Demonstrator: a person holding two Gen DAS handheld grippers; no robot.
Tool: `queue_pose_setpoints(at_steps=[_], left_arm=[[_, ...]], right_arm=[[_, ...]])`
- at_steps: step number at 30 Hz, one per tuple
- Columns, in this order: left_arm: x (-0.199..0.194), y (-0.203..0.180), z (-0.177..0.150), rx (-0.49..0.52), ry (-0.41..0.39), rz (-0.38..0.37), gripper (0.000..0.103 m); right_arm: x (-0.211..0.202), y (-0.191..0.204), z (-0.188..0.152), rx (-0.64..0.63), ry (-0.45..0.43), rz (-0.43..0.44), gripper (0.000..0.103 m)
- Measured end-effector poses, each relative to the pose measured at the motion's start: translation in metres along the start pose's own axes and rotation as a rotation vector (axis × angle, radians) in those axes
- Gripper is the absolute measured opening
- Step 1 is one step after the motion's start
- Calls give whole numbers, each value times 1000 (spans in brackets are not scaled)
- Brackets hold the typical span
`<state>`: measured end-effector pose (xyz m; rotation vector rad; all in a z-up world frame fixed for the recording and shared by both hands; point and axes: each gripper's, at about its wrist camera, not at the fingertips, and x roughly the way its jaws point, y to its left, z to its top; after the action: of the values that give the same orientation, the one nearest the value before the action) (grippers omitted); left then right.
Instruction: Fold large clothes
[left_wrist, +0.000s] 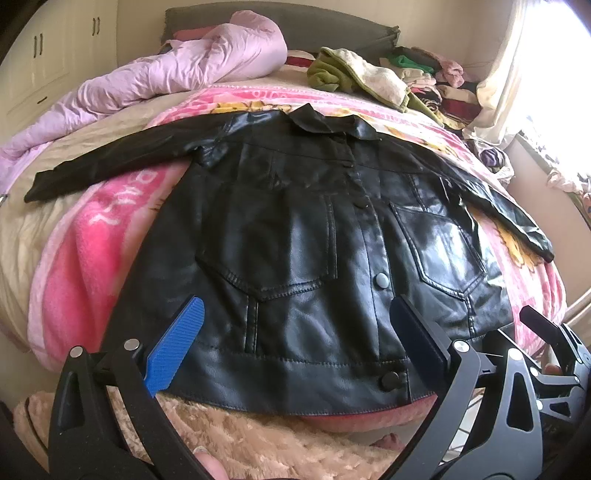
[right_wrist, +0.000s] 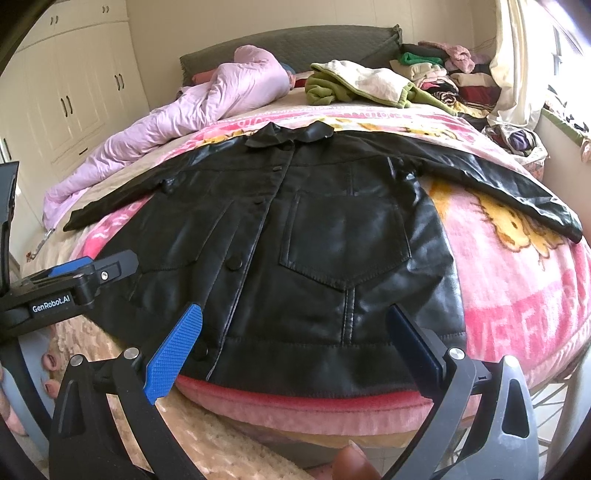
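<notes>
Black jacket (left_wrist: 295, 236) flat, buttoned, sleeves out on pink blanket (left_wrist: 85, 258); left gripper (left_wrist: 295, 343) and right gripper (right_wrist: 291, 343) both wide, empty, at hem.

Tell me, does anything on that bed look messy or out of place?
The black jacket lies flat and buttoned, sleeves spread, nothing wrong there. Behind it, a pink quilt is bunched up and a green garment lies crumpled beside stacked clothes. Both grippers hover open.
</notes>
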<state>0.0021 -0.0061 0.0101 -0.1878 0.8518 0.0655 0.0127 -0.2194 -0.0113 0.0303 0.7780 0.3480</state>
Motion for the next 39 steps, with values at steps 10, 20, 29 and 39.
queue_pose_setpoints(at_steps=[10,20,29,39], left_arm=[[16,16,35,-17,-10,23,94],[32,32,83,-42,-25,36,94],[55,30,120,-41,-11,62,94],[70,11,172,-19,-55,44,94]], right_arm=[[14,7,37,-23,-25,23,99],[36,9,82,-11,-34,37,99],[57,1,119,16,-43,32,99],[77,-34,161,135,-56,4,99]])
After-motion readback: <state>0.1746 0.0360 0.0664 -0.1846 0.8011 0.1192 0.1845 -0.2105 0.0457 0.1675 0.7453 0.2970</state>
